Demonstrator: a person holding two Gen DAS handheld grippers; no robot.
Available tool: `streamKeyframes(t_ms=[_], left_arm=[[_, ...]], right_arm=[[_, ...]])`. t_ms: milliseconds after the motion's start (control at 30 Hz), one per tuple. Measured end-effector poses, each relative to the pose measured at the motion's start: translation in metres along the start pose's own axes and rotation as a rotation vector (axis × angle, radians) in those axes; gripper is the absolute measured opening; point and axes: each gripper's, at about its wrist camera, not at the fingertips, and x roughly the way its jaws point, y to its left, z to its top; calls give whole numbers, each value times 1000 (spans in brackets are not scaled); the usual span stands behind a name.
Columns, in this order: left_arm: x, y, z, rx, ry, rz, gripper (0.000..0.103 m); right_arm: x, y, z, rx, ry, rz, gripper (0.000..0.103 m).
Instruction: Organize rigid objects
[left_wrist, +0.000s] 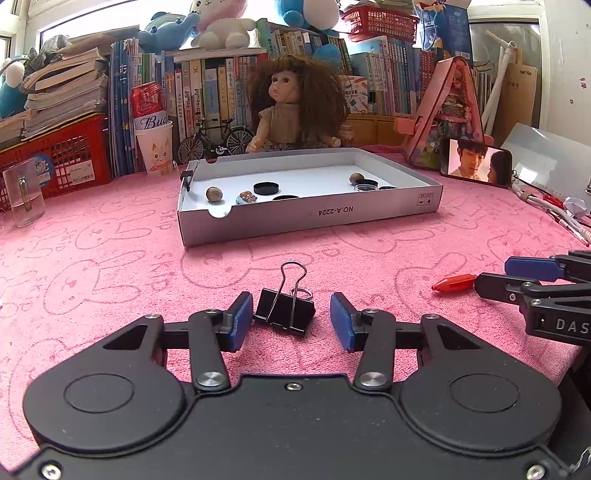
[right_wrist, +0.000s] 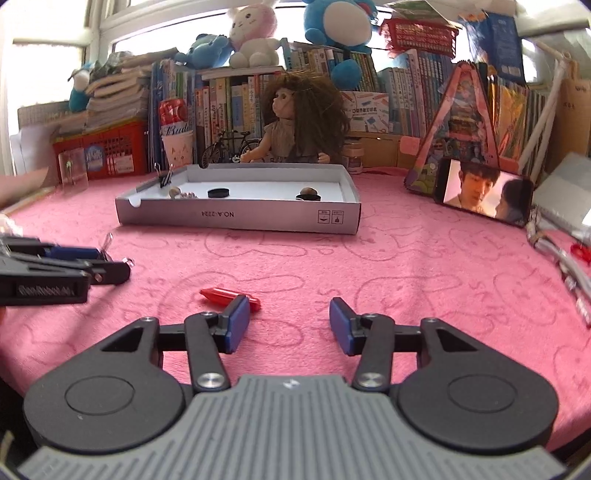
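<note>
1. Left wrist view, nearest: the left hand-held gripper (left_wrist: 291, 317) has its blue pads spread on either side of a black binder clip (left_wrist: 285, 310) lying on the pink table (left_wrist: 110, 266). The left pad sits just beside the clip body and the right pad stands apart from it, so the clip is between the jaws but not squeezed.
2. Right wrist view, nearest: the right hand-held gripper (right_wrist: 284, 319) is released, with only bare cloth between its pads. A red pen cap (right_wrist: 229, 295) lies just beyond its left pad, which covers part of the cap.
3. Each gripper shows in the other's view only as finger ends cut off by the frame edge. From the right wrist view the binder clip is mostly hidden behind the left gripper's fingers; only its wire handles peek out.
4. Farther back stands a shallow grey box lid (left_wrist: 310, 218). It holds two brown stones (left_wrist: 214, 194), black round caps (left_wrist: 265, 188), a small beaded piece that is hard to make out, and another clip on its left wall. Its front wall hides the lower parts of several contents.
5. Left of the lid stands a clear glass (left_wrist: 24, 197); right of it a phone (left_wrist: 476, 166) leans, its screen lit.
6. Behind the lid sits a doll (left_wrist: 295, 110) beside a model bicycle (left_wrist: 214, 140), in front of a row of books (left_wrist: 207, 92).
</note>
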Motion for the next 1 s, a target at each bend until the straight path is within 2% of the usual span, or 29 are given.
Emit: streamKeyframes(t_ms=[133, 300, 500, 633, 867, 933, 1000], left_arm=[[-2, -2, 0, -6, 2, 15, 44], [-6, -4, -1, -24, 9, 13, 44], [-13, -3, -3, -29, 12, -7, 44], [-10, 1, -2, -51, -4, 35, 44], [-2, 2, -2, -40, -14, 50, 44], [-1, 0, -3, -41, -19, 59, 42], [-2, -4, -4, -41, -25, 64, 32]], right_arm=[[-1, 7, 0, 76, -13, 31, 64], [4, 27, -2, 51, -19, 33, 64], [11, 33, -1, 73, -34, -12, 64], [15, 36, -1, 84, -40, -35, 64], [15, 44, -6, 51, -60, -73, 64], [16, 48, -8, 30, -67, -88, 64], [17, 51, -9, 17, -75, -101, 64]])
